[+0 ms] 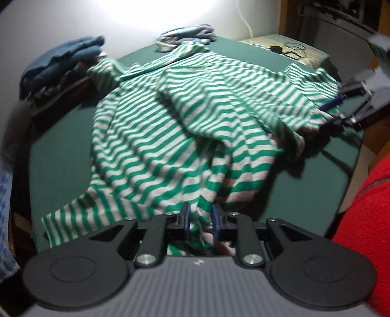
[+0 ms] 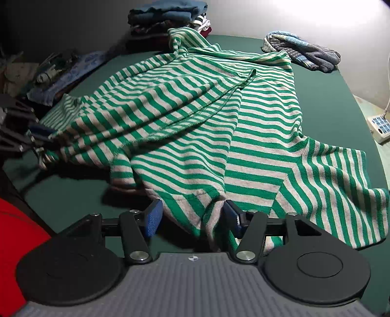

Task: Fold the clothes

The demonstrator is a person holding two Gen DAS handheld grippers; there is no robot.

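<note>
Green-and-white striped knit top [image 2: 185, 117] lies spread and rumpled across a dark green table [image 2: 324, 97], one flap folded back over its middle. It looks soft, light and floppy, likely to sag and bunch wherever it is unsupported, so hems and corners are the sensible places to grip. At the near edge, the left gripper [image 1: 200, 218] has its jaws nearly together, pinching a gathered fold of cloth. Beside it, the right gripper [image 2: 192, 215] stands with jaws apart, fabric draped between them but not pressed. Folded clothes [image 2: 168, 14] wait at the far edge.
</note>
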